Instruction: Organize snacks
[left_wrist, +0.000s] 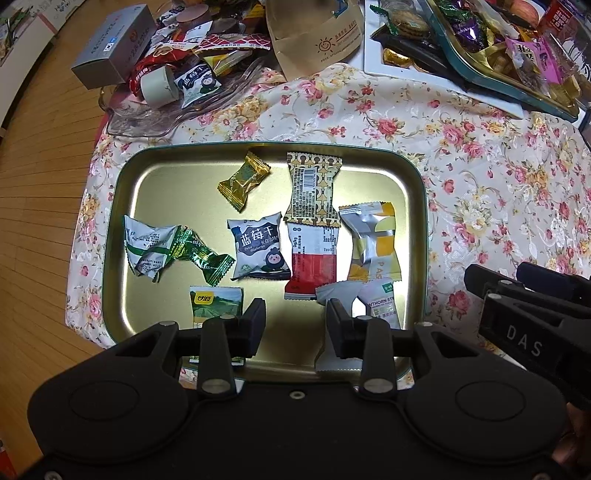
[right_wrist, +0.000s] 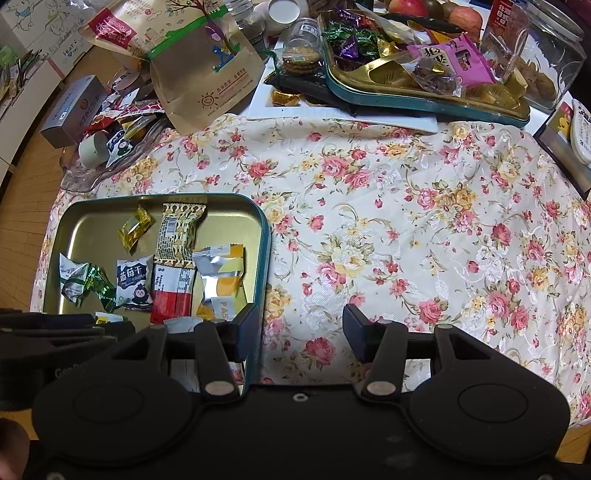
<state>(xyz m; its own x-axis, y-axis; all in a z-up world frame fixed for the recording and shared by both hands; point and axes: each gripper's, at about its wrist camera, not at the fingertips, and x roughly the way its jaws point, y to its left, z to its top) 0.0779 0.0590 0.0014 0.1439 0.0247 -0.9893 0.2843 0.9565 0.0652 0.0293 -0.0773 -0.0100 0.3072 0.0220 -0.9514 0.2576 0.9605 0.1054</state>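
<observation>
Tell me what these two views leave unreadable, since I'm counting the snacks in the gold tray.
- Green packet, left wrist view: its lower half is behind a finger of the left gripper.
- White hawthorn packet, left wrist view: its left part is behind the other finger.
- Tray, right wrist view: its near end is covered by the right gripper.

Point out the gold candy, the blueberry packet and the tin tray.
gold candy (left_wrist: 242, 181), left wrist view, wrapper's middle.
blueberry packet (left_wrist: 256, 247), left wrist view, printed front.
tin tray (right_wrist: 263, 236), right wrist view, teal right rim.
</observation>
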